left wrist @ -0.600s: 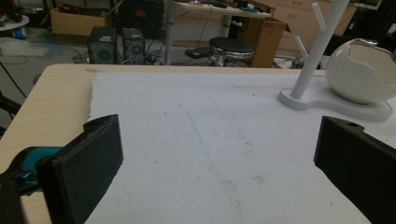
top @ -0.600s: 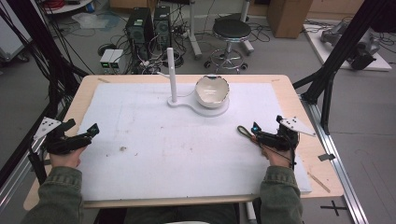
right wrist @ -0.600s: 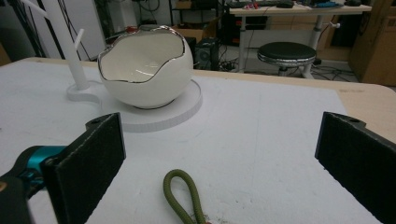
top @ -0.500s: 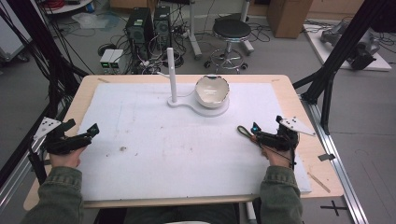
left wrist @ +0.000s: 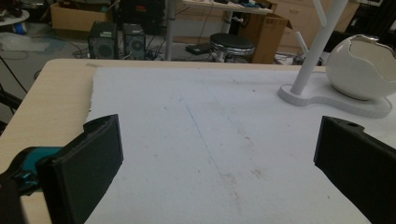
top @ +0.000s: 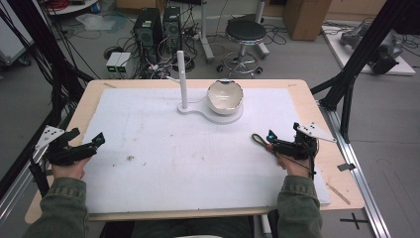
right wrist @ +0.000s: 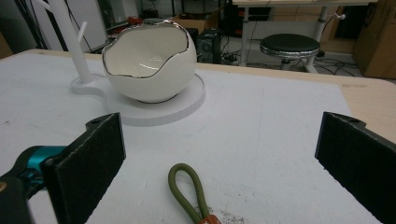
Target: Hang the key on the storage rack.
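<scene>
My left gripper (top: 89,141) rests at the left edge of the white mat (top: 188,163), open, with nothing between its jaws (left wrist: 219,158). My right gripper (top: 278,140) sits at the mat's right side, also open (right wrist: 219,158). An olive cord loop (right wrist: 187,190) with an orange end lies on the mat between the right jaws, untouched; from above the olive cord loop (top: 258,140) lies just left of the gripper. A white eggshell-shaped bowl (top: 225,95) with a dark rim stands on a white base (top: 218,116) beside a white post (top: 182,79).
The mat covers most of a wooden table (top: 317,104). Bowl (right wrist: 149,60) and post (left wrist: 317,46) stand at the far middle. Behind the table are computer towers (top: 156,29), a stool (top: 246,32) and cables on the floor. Black frame legs (top: 346,89) flank the table.
</scene>
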Action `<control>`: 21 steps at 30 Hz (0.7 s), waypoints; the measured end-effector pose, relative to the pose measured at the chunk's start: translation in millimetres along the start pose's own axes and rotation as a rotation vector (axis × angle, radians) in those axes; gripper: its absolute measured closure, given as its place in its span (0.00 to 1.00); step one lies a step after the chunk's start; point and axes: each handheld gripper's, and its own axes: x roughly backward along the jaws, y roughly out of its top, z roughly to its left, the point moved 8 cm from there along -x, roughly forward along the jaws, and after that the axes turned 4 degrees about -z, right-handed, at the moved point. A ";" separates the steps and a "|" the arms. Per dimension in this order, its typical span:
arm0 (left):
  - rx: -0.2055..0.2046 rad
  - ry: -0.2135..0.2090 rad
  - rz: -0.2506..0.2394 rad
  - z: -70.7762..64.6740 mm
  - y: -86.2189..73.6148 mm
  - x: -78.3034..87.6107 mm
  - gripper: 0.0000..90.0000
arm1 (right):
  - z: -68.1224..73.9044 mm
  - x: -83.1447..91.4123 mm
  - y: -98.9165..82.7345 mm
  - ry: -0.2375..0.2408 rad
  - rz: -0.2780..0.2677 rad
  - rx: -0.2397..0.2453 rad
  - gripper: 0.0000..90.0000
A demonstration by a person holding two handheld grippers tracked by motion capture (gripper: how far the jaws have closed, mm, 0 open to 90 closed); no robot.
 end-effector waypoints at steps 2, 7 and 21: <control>0.003 0.005 0.000 0.7 -0.2 -0.1 0.02 | -1.0 -1.3 0.3 0.000 0.009 -0.006 0.01; 0.008 0.014 -0.005 3.0 0.6 1.5 0.02 | -2.1 -5.5 -0.9 0.001 0.034 0.006 0.01; 0.020 0.013 -0.009 3.4 0.8 1.8 0.02 | 0.2 -18.2 5.1 0.064 0.151 0.060 0.01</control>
